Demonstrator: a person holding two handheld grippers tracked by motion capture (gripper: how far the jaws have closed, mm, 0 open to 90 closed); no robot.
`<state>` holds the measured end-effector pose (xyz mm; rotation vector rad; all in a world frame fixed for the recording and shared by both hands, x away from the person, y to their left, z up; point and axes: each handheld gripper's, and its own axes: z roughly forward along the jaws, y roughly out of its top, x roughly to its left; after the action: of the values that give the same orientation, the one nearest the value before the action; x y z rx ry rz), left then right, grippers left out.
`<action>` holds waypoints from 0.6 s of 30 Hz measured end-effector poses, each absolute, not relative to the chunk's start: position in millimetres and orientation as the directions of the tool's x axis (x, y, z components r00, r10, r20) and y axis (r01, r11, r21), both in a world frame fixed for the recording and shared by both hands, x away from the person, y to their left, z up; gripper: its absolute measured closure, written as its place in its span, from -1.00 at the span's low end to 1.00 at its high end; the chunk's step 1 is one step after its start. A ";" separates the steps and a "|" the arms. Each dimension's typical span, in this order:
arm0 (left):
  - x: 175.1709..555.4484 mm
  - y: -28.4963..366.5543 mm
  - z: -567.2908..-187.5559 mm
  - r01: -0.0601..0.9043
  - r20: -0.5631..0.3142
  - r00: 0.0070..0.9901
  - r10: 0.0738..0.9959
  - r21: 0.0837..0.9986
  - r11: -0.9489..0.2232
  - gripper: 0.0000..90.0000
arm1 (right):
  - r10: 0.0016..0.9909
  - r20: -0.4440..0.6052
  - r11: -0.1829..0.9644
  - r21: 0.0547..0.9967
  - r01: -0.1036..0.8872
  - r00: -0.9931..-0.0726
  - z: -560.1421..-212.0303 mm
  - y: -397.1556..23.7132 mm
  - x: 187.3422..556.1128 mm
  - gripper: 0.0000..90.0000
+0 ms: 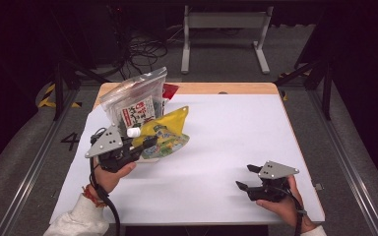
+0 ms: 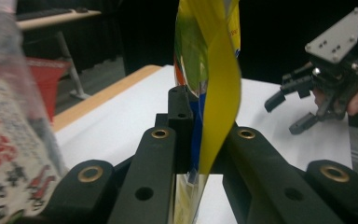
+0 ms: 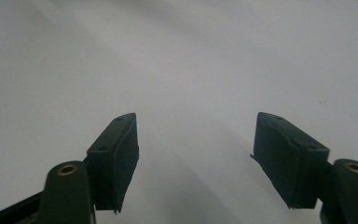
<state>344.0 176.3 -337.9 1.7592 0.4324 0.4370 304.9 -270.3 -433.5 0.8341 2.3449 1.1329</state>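
Left gripper: clamped tight on the yellow snack pouch, lifted off the white table.
Right gripper: jaws wide apart, empty, low over the table.

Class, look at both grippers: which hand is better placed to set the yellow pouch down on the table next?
The left. Its left gripper is shut on the yellow pouch, lifted above the table. The right gripper stands open with nothing between its jaws, far off.
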 end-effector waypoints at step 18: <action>356.5 221.1 -336.3 0.060 0.086 0.796 0.599 0.974 -0.220 0.89 | 0.668 -0.062 0.472 0.805 0.358 -0.742 -435.9 -264.3 311.7 -0.36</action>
<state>356.5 221.1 -336.3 1.7415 0.5151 0.5379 311.7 -264.3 -435.9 0.8622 2.3553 1.1600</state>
